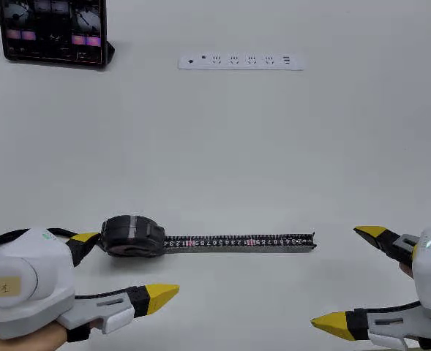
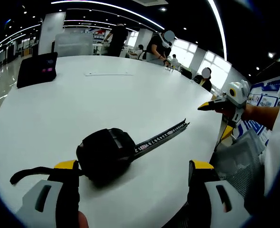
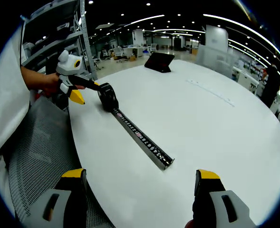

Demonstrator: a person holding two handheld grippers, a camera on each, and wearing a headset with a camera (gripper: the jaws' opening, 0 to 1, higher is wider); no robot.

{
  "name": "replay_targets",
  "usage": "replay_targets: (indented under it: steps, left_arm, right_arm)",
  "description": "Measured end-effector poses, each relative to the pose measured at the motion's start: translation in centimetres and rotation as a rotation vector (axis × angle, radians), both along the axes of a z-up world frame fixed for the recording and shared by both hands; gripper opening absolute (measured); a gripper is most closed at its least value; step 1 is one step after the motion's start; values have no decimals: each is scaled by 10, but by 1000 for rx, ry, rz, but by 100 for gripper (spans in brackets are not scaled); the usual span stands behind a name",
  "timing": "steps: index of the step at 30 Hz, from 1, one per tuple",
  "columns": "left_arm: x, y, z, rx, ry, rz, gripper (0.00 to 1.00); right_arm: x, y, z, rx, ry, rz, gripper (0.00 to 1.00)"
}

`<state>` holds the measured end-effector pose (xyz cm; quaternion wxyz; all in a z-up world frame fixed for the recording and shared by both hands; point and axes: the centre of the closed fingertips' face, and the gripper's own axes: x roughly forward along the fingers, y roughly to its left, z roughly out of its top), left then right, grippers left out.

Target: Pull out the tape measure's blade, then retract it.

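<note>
Lying on the white table [image 1: 215,146], the tape measure [image 1: 133,236] had its blade [image 1: 241,242] drawn out flat.
Its case was black and rounded, and the dark blade carried pale numerals. The left gripper [image 1: 137,263] sat just beside the case, jaws apart, one yellow tip close against it. The right gripper [image 1: 334,275], jaws also apart, hovered just past the blade's free end.

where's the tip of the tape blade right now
In the head view the blade tip lies on the white table, right of centre, near but apart from the open right gripper.
</note>
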<state>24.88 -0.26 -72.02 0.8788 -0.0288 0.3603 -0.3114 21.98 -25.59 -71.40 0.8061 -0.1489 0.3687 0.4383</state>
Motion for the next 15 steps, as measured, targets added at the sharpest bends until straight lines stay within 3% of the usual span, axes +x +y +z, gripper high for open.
replay_targets:
  steps: [15]
  left_arm:
    - [15, 2, -9, 50, -24, 163, 86]
  right_arm:
    - [8, -1, 0, -7, -22, 15, 82]
